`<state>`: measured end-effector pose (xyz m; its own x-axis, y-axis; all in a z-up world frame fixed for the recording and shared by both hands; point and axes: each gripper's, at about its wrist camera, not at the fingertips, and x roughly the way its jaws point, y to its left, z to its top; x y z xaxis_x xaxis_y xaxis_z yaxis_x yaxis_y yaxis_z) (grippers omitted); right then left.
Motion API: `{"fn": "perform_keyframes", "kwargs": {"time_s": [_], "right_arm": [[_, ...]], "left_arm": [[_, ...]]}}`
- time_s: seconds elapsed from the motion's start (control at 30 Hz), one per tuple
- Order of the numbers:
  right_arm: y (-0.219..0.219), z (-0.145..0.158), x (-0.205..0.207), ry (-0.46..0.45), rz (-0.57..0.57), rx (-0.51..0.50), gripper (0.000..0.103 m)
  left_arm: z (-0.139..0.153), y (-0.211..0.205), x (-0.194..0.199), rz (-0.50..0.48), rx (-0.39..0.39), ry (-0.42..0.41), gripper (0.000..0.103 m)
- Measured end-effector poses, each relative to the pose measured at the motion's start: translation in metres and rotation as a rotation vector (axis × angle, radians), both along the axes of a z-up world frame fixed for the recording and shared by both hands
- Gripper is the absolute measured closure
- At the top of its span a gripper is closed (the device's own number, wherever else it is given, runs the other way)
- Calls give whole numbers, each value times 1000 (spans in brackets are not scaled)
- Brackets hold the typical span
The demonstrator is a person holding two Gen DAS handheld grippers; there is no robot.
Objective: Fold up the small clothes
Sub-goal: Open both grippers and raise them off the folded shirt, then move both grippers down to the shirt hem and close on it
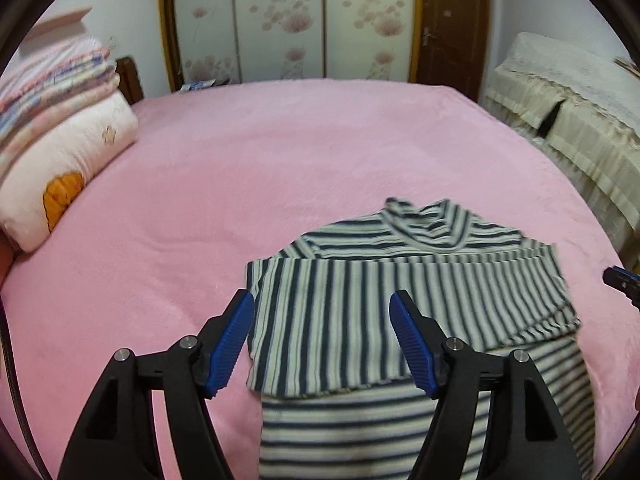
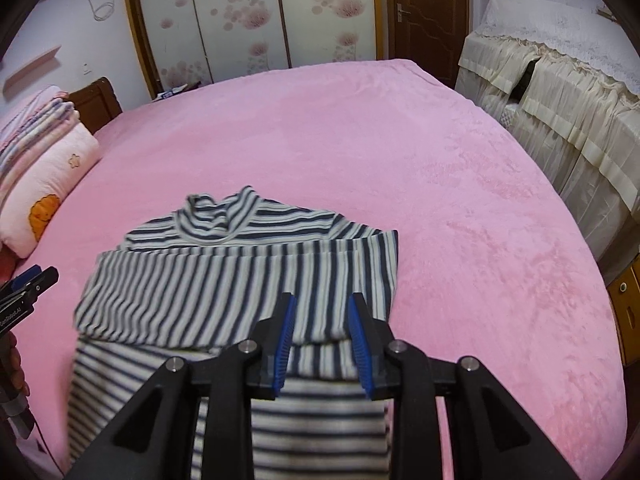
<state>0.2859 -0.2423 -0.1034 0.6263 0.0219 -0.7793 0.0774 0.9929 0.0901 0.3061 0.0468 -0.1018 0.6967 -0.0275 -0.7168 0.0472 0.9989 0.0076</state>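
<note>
A small navy-and-white striped turtleneck shirt [image 1: 460,280] [image 2: 200,280] lies flat on the pink bed cover [image 1: 240,160] [image 2: 460,200], collar at the far end. A sleeve is folded across the chest, so its stripes run crosswise to the body's. My left gripper [image 1: 322,298] hovers over the shirt's left part with its blue pads wide apart and nothing between them. My right gripper [image 2: 322,300] hangs over the shirt's right part, pads narrowly apart and not pinching the cloth. Each gripper's tip shows at the edge of the other view: the right gripper [image 1: 620,280], the left gripper [image 2: 28,284].
A pillow [image 1: 68,168] with a stack of folded blankets [image 1: 52,80] sits at the bed's left. A wardrobe with floral doors [image 1: 280,20] and a brown door [image 1: 452,20] stand behind. Cream-covered furniture [image 2: 560,100] lines the right side. A hand [image 2: 12,360] shows at the left edge.
</note>
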Motion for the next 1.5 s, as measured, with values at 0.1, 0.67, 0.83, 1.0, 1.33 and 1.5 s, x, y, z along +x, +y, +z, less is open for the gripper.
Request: {"fn": "perform_keyframes", "kwargs": {"time_s": [0.1,0.67,0.83,1.0,1.33,1.5], "right_arm": [[5,14,-16,-3,6,-9,73],[19,85,-138,-155,61,19,66],[26,100,-181,-242,77,25,66],[35,106,-215,-271,122,-6,66],[35,83,-286,-228,147,50,37],[36,64,-318,-225,146,17,36]], "left_arm": [[19,-10,-21,-47,28,-16,33],[89,-11,-165,-52,-106,-132,21],[96,-5,-204,-75,-93,-148,21],[99,12,-244,-49,-105,-151,18],[72,57,-316,13,-159,-144,13],[38,71,-343,20,-142,-101,13]]}}
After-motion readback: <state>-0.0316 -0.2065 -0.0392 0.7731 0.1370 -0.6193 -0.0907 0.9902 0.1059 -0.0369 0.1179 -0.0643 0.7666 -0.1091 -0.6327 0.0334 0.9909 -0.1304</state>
